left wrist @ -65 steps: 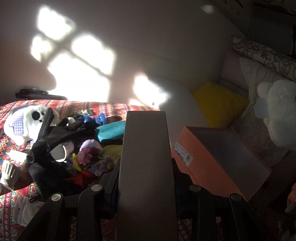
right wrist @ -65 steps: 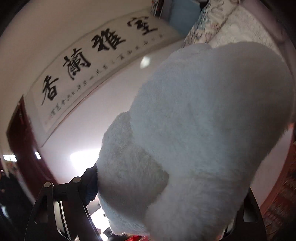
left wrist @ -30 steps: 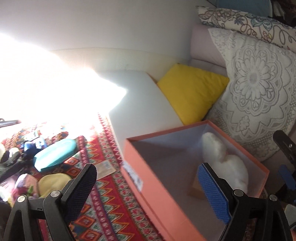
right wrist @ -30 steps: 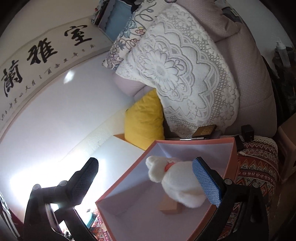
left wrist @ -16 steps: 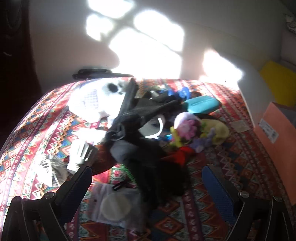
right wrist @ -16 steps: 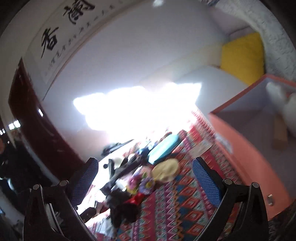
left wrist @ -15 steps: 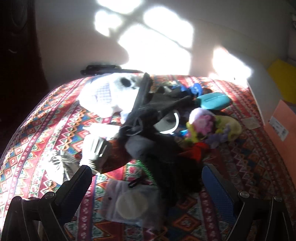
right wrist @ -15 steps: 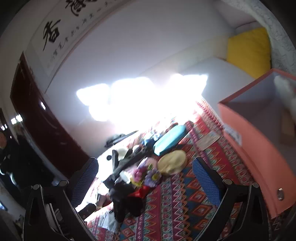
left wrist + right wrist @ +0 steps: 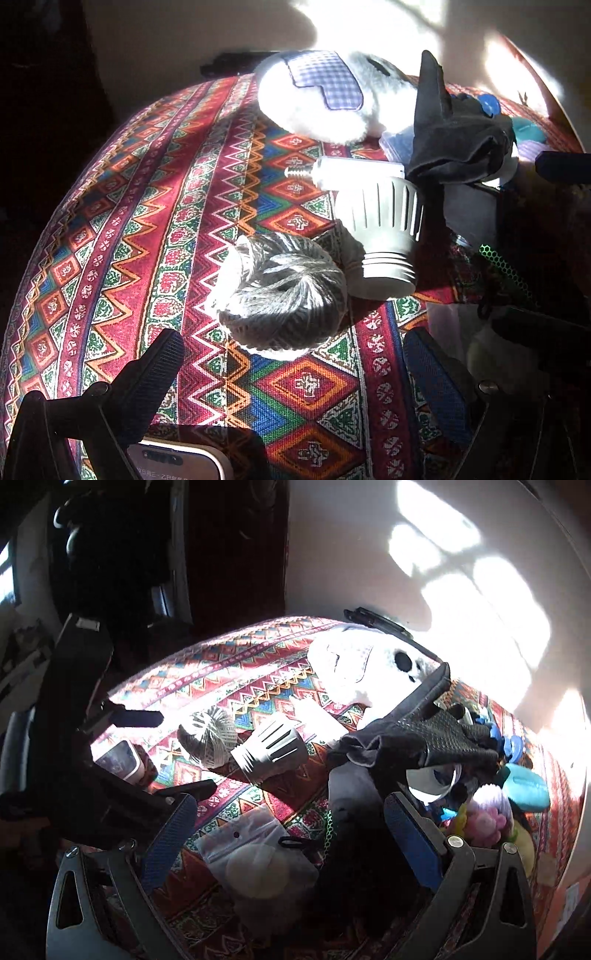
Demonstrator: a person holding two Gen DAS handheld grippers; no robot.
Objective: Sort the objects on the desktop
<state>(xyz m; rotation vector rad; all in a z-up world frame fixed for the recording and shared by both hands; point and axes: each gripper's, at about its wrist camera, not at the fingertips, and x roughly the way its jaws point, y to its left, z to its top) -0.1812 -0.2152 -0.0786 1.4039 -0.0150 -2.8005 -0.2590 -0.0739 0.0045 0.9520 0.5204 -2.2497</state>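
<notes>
Left gripper (image 9: pixel 291 354) spread wide, empty, twine ball (image 9: pixel 282 291) at 12 o'clock. Right gripper (image 9: pixel 284 823) agape over a clear pouch (image 9: pixel 258 853), probably not touching. Bare patterned cloth (image 9: pixel 122 229) toward 10 o'clock.

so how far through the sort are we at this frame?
Early, judging by the pile. Done: nothing shown as sorted; only an orange box corner shows, contents out of view. In hand: nothing, though the left gripper is open around the twine ball, and the right gripper is open over a plastic bag. Left: ribbed lamp base, black glove, white plush, teal case.
</notes>
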